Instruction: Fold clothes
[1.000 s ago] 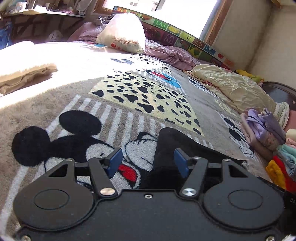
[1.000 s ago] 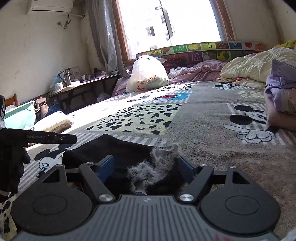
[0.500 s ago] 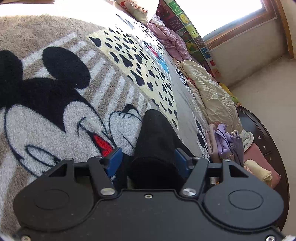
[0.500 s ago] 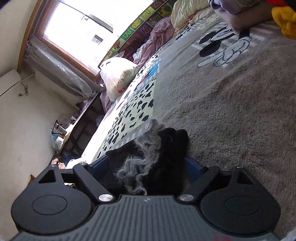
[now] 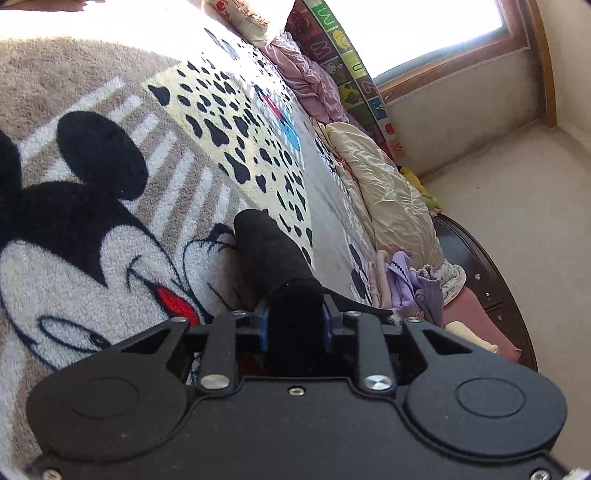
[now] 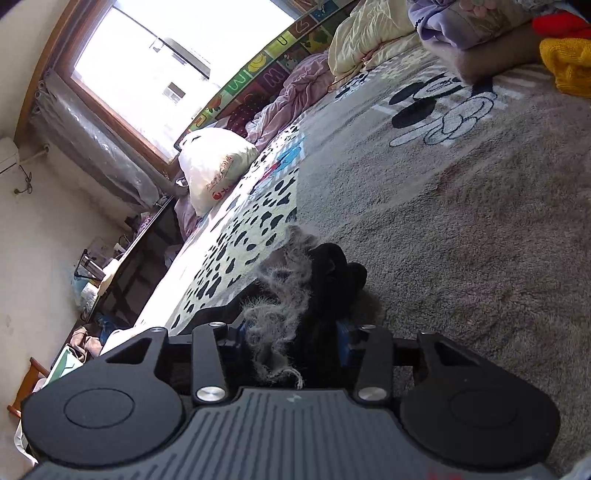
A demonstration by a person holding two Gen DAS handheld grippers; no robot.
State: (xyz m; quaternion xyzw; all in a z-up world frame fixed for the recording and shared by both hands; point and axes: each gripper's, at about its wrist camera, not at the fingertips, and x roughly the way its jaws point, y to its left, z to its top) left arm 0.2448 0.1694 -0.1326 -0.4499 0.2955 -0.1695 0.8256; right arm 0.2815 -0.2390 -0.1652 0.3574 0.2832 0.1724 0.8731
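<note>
A black garment (image 5: 273, 254) lies on the cartoon-mouse blanket (image 5: 92, 229) that covers the bed. In the left wrist view my left gripper (image 5: 294, 325) has its blue pads closing on a bunched fold of the black cloth, pressing it from both sides. In the right wrist view the same black garment (image 6: 332, 273) shows a grey fuzzy trim (image 6: 277, 306) at its edge. My right gripper (image 6: 291, 338) has its jaws closing around that edge, with trim and black cloth squeezed between the pads. Both views are rolled sideways.
A pile of folded clothes (image 5: 406, 284) in purple and pink sits at the bed's right side, also seen as a purple bundle (image 6: 461, 33) beside yellow and red items (image 6: 565, 62). A cream quilt (image 5: 384, 184), pink bedding (image 6: 288, 99) and a white pillow (image 6: 214, 166) lie near the window.
Both grippers went from wide open around the black garment to pinched on it. Both views have rolled sideways and moved closer to the cloth.
</note>
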